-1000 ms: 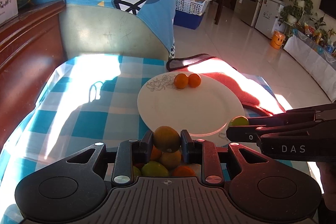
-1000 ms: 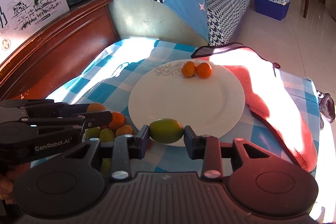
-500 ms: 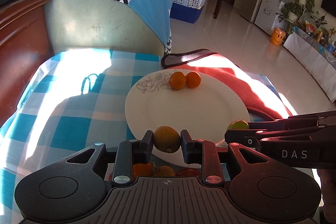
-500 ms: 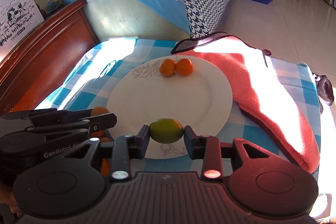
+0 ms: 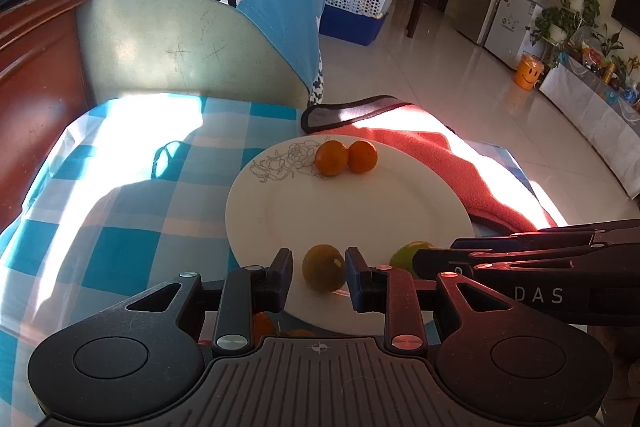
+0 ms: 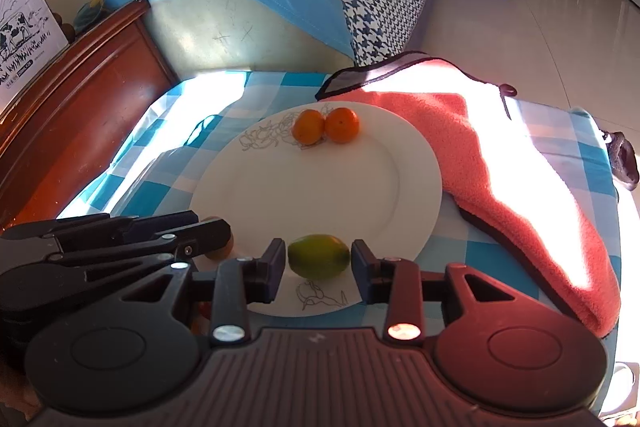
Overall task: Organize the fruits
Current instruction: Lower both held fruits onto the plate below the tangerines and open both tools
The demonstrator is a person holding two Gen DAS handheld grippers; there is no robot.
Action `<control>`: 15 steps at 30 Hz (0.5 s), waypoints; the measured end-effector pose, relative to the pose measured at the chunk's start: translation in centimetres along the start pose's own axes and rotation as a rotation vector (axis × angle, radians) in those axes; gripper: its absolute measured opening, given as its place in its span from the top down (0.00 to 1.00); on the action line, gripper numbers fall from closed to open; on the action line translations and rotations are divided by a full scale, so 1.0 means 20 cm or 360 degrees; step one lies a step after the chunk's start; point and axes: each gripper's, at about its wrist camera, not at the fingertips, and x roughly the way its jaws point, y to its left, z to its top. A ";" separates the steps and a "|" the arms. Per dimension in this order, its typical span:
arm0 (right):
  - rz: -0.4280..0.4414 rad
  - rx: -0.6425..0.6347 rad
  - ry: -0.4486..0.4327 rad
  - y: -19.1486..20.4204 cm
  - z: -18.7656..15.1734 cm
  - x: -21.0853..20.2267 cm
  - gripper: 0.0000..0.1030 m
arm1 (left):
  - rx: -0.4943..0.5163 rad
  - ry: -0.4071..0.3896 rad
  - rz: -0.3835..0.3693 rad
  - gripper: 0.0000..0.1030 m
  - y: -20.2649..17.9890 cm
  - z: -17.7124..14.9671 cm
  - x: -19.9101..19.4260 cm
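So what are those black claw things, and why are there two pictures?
Each black claw is a gripper that a person holds, one in each hand, with a camera on it looking along its two fingers. One picture comes from the left gripper, the other from the right gripper, so each also sees the other from the side. Below them is a white plate on a blue checked tablecloth, next to a red cloth. Two small oranges sit at the plate's far side. The right gripper holds a green fruit. The left one is opening around a brownish fruit on the plate.
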 end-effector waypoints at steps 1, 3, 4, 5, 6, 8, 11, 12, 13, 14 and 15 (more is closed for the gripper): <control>-0.0001 0.0003 -0.0008 0.00 0.00 0.00 0.64 | -0.0008 -0.0003 -0.0001 0.74 0.00 0.00 0.00; 0.0004 0.0007 -0.0019 0.00 0.00 -0.01 0.63 | -0.0013 -0.0013 0.0006 0.73 0.00 0.01 -0.01; 0.0001 0.0007 -0.0025 0.00 0.01 -0.02 0.63 | -0.0014 -0.0017 0.0008 0.73 0.00 0.01 -0.02; -0.0001 0.0007 -0.0027 0.00 0.01 -0.02 0.63 | -0.0016 -0.0019 0.0009 0.73 0.00 0.01 -0.02; 0.0000 0.0009 -0.0025 0.00 0.01 -0.02 0.63 | -0.0018 -0.0021 0.0011 0.73 0.00 0.01 -0.03; 0.0008 0.0012 -0.0022 0.00 0.01 -0.02 0.63 | -0.0013 -0.0017 0.0026 0.73 0.00 0.01 -0.04; 0.0017 0.0010 -0.0020 0.00 0.01 -0.03 0.63 | -0.0010 -0.0012 0.0046 0.73 0.01 0.01 -0.08; 0.0019 0.0008 -0.0020 0.00 0.01 -0.03 0.63 | -0.0014 -0.0009 0.0042 0.72 0.01 0.00 -0.09; 0.0021 0.0010 -0.0022 0.01 0.00 -0.04 0.63 | -0.0016 -0.0005 0.0040 0.72 0.01 0.00 -0.11; 0.0025 0.0013 -0.0022 0.01 0.00 -0.04 0.63 | -0.0014 -0.0002 0.0039 0.71 0.02 0.00 -0.12; 0.0032 0.0014 -0.0020 0.01 0.00 -0.05 0.63 | -0.0006 0.0001 0.0042 0.71 0.03 -0.01 -0.14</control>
